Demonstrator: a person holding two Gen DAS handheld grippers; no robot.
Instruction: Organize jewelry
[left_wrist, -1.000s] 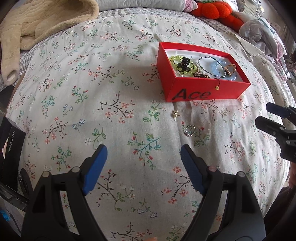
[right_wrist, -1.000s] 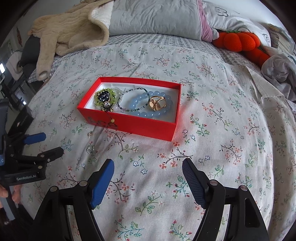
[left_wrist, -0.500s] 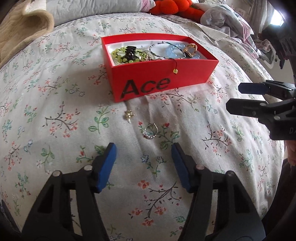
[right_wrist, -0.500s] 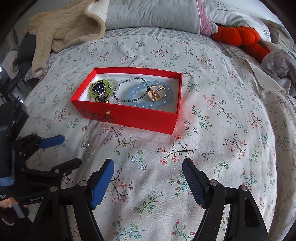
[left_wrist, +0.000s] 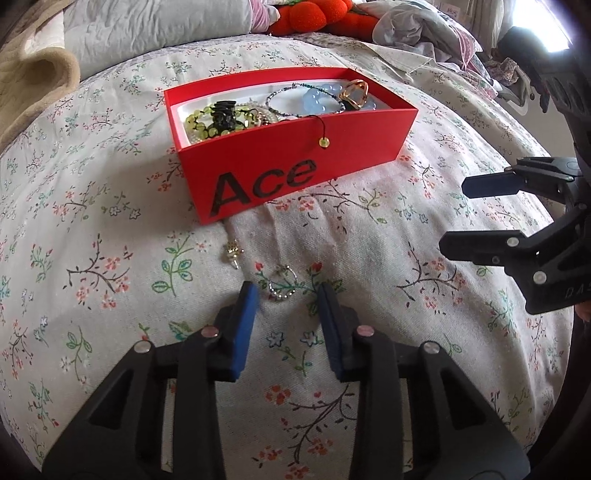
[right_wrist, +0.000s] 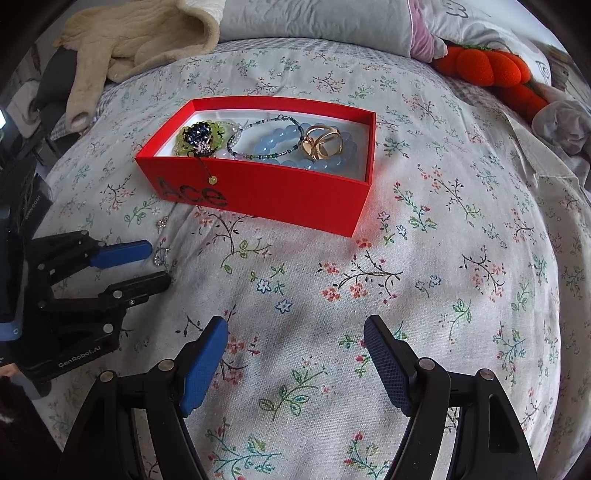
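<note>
A red box (left_wrist: 295, 173) marked "Ace" stands on the flowered bedspread (left_wrist: 110, 229) and holds a green bead bracelet (left_wrist: 201, 123), a blue bead bracelet (right_wrist: 277, 138), a gold ring (right_wrist: 323, 146) and a thin bead string (right_wrist: 266, 153). A small silver ring (left_wrist: 282, 284) lies on the bedspread in front of the box, just ahead of my left gripper (left_wrist: 286, 291), whose blue pads (left_wrist: 246, 321) stand open on either side of it. A small gold charm (left_wrist: 233, 253) lies nearby. My right gripper (right_wrist: 295, 332) is open and empty over the bedspread.
A beige garment (right_wrist: 129, 40) and a grey pillow (right_wrist: 314, 22) lie at the back. An orange plush pumpkin (right_wrist: 487, 68) and crumpled clothes (right_wrist: 561, 125) are at the back right. A black box (right_wrist: 22, 206) stands at the bed's left edge.
My left gripper has moved forward and down toward the silver ring and its jaws have narrowed around it. The right gripper has shifted slightly closer to the box.
</note>
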